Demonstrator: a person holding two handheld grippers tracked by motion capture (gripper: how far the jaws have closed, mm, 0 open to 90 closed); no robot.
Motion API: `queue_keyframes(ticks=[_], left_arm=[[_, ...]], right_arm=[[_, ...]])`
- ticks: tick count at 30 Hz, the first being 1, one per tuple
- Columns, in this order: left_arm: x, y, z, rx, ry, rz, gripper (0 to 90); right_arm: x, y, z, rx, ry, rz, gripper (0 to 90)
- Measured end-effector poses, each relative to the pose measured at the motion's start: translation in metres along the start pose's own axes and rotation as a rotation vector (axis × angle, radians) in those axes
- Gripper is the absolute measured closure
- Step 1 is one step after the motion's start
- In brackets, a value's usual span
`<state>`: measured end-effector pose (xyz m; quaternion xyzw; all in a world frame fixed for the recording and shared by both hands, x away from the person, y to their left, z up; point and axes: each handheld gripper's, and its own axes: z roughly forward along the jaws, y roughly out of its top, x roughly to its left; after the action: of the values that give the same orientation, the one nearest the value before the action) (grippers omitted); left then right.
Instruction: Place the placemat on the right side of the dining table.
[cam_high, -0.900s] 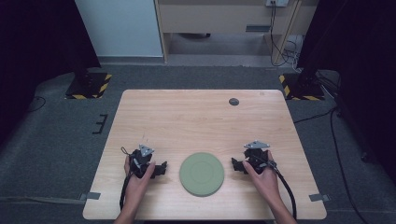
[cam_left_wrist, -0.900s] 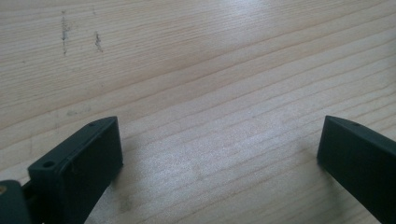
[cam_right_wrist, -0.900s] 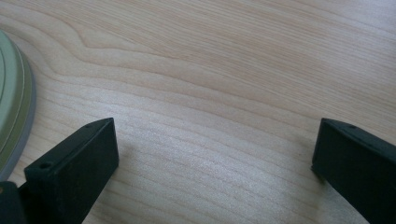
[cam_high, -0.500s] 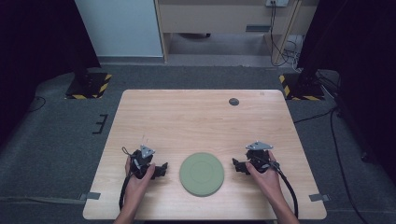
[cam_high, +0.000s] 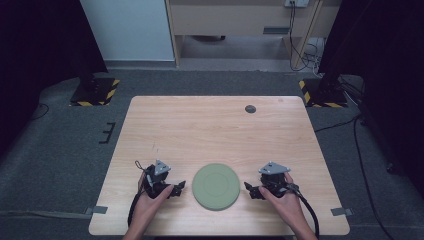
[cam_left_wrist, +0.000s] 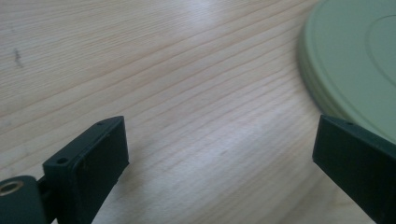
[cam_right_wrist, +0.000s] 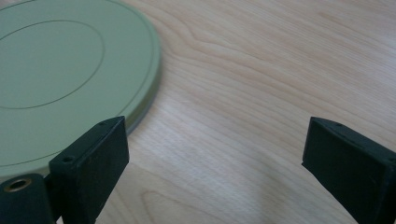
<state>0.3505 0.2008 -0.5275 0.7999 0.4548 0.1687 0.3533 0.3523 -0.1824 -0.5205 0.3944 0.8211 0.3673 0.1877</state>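
The left gripper (cam_high: 177, 188) has its black jaws wide apart with bare wood between them, gripping nothing. The right gripper (cam_high: 251, 190) is likewise spread wide and empty. Between them, near the 6 o'clock edge of the pale wooden table (cam_high: 210, 130), lies the round, flat sage-green plate (cam_high: 215, 186); each gripper sits just beside its rim, at 9 and 3 o'clock. In both gripper views the plate is cut off by the frame. A small dark disc (cam_high: 250, 109) toward 1 o'clock is too small to identify.
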Motion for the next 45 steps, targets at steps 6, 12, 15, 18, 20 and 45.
queue_keyframes(ticks=[6, 12, 15, 18, 20, 45], left_arm=[[-0.015, 0.000, 0.005, 0.026, -0.050, 0.051, 2.9], [-0.021, 0.000, 0.007, 0.034, -0.073, 0.068, 3.1], [-0.023, 0.000, 0.008, 0.036, -0.076, 0.073, 3.1], [-0.023, 0.001, 0.009, 0.036, -0.074, 0.073, 2.4], [-0.022, 0.001, 0.010, 0.033, -0.075, 0.064, 1.5], [-0.024, 0.005, 0.012, 0.016, -0.049, 0.059, 2.7]], right_arm=[[0.009, -0.001, 0.006, 0.018, 0.025, -0.021, 7.4], [0.018, -0.001, 0.010, 0.030, 0.040, -0.045, 7.5], [0.020, 0.000, 0.011, 0.030, 0.031, -0.053, 7.0], [0.019, 0.000, 0.011, 0.031, 0.031, -0.045, 6.4], [0.019, 0.000, 0.012, 0.034, 0.030, -0.045, 5.5], [0.021, 0.003, 0.012, 0.020, 0.003, -0.041, 6.8]])
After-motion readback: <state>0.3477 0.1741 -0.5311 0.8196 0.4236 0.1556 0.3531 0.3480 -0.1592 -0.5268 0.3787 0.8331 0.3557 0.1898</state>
